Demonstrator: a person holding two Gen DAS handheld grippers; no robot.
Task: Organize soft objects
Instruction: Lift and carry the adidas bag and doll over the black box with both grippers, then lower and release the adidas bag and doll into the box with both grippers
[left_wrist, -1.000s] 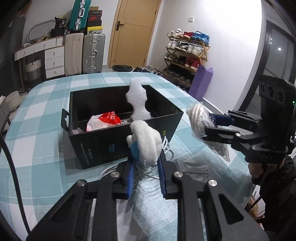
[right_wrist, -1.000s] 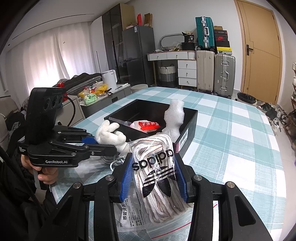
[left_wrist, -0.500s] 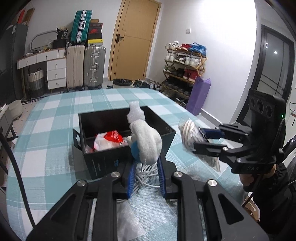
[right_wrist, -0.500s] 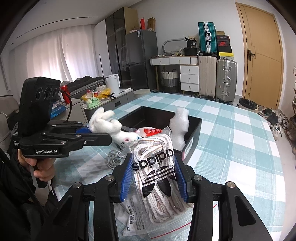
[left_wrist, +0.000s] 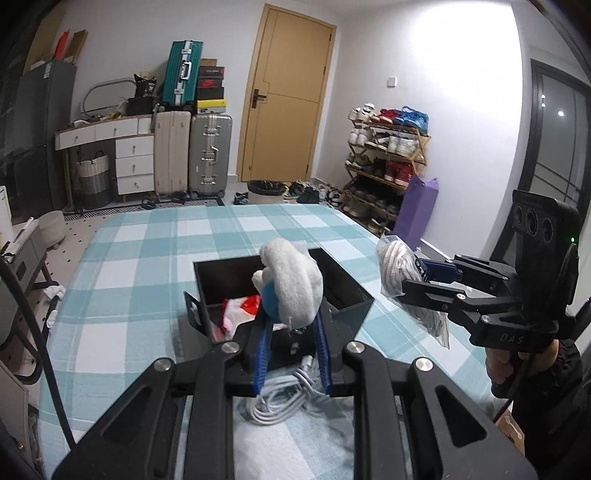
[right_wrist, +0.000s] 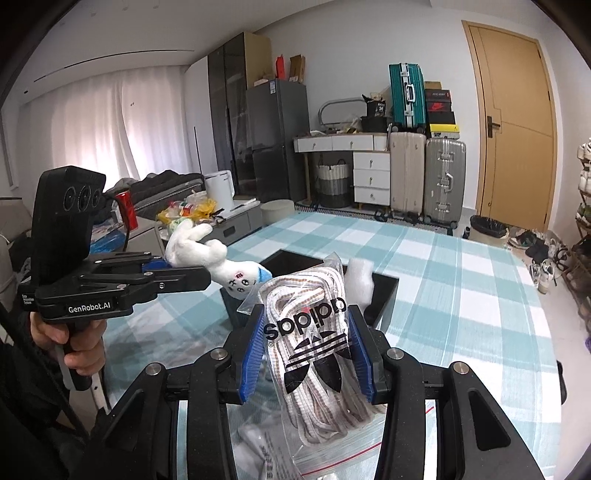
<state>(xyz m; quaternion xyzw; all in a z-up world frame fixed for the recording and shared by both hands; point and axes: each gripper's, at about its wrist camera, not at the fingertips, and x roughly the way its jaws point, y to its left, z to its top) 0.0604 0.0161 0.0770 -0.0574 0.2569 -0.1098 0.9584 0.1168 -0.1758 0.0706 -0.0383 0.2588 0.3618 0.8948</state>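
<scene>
Now my left gripper (left_wrist: 291, 354) clamps the white plush toy (left_wrist: 290, 282), my right gripper (right_wrist: 306, 354) the clear bag of white laces (right_wrist: 314, 354); next I must lower both into the black open box (left_wrist: 351, 302) at centre.

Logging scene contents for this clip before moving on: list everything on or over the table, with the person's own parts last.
Table: one, teal and white check cloth.
Box: one, black, open, on the table.
Red and white packet: one, inside the box.
White foam piece: one, standing in the box.
Cable coil: one, pale grey, on the table before the box.
Plush toy: one, white with blue, held above the box's near side.
Bag of laces: one, clear with black logo, held up off the table.
Flat clear bag: one, on the table, printed paper inside.
Left gripper: shut on the plush toy.
Right gripper: shut on the bag of laces.
</scene>
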